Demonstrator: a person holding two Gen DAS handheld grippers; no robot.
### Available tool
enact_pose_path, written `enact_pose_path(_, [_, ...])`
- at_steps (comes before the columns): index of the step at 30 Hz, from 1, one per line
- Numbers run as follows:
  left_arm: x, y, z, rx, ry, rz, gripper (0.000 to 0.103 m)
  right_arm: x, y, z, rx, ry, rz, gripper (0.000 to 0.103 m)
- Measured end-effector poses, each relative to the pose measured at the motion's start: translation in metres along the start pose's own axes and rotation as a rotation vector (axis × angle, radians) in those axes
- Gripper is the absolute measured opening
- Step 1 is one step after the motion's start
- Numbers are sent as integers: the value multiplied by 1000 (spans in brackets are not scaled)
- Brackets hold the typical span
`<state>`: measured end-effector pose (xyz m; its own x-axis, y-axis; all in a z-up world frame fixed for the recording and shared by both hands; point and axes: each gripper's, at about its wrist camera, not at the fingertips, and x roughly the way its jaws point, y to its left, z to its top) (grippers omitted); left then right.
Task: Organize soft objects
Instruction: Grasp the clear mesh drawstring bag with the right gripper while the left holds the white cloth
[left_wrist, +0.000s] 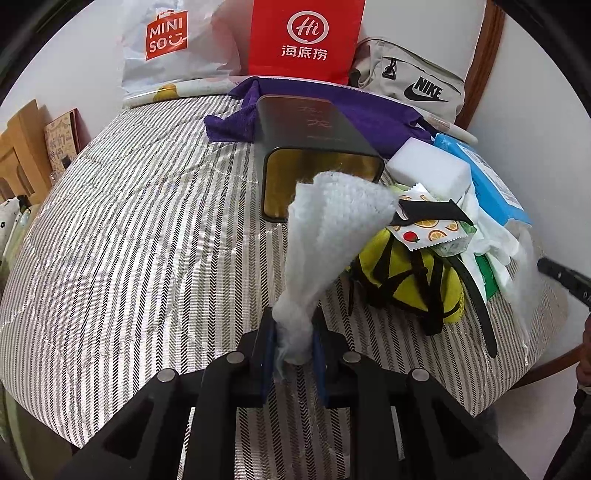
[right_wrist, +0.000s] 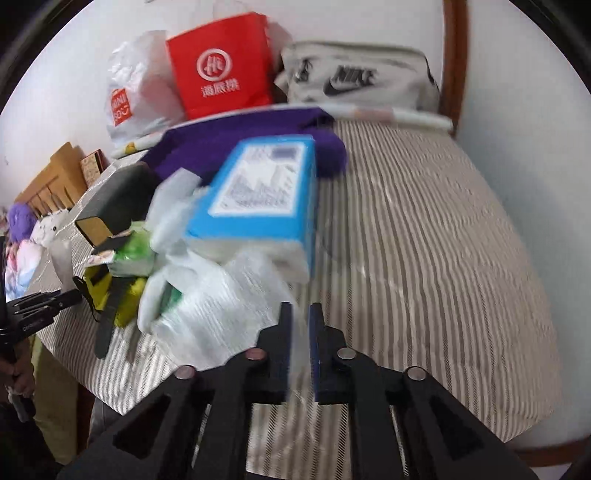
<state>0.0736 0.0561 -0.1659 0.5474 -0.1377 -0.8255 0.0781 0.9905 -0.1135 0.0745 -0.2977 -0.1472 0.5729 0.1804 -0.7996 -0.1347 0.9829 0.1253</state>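
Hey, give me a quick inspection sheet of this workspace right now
Surface: striped cover, largely bare on one side.
Job's things: white cloth; purple cloth; yellow pouch.
Clutter: open dark tin, blue box, white sponge block, wrappers, plastic bag.
Grippers: left gripper shut on white cloth; right gripper open, empty.
Cables: nothing seen.
Surroundings: red bag, grey Nike bag.

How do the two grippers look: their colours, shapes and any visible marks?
Both the left gripper and the right gripper are matte black, angular frames with cut-out openings, round silver pin heads on the linkages, and two flat fingers with blue pads. No cables are visible.
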Motion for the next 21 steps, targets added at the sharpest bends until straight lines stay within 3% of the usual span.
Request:
enact_pose_path(1, [0, 0, 0, 2, 1, 3, 18, 2, -2, -2, 1, 11, 16, 41])
enact_pose_path(2, [0, -1, 0, 4, 1, 5, 18, 3, -5, -5, 7, 13, 31, 63])
enact_pose_path(3, [0, -1, 0, 7, 4, 7, 18, 2, -5, -7, 8, 0, 46, 74])
enact_pose_path(8, [2, -5, 2, 17, 10, 23, 18, -3, 8, -16, -43, -65, 159, 92])
enact_pose_path(17, [2, -2, 4, -16, 18, 7, 19, 35, 38, -21, -162, -15, 115, 90])
enact_pose_path(19, [3, 1, 4, -35, 11, -5, 19, 32, 39, -26, -185, -43, 104, 78])
enact_pose_path(21, [3, 1, 4, -41, 6, -6, 19, 26, 35, -28, -166, -46, 143, 45])
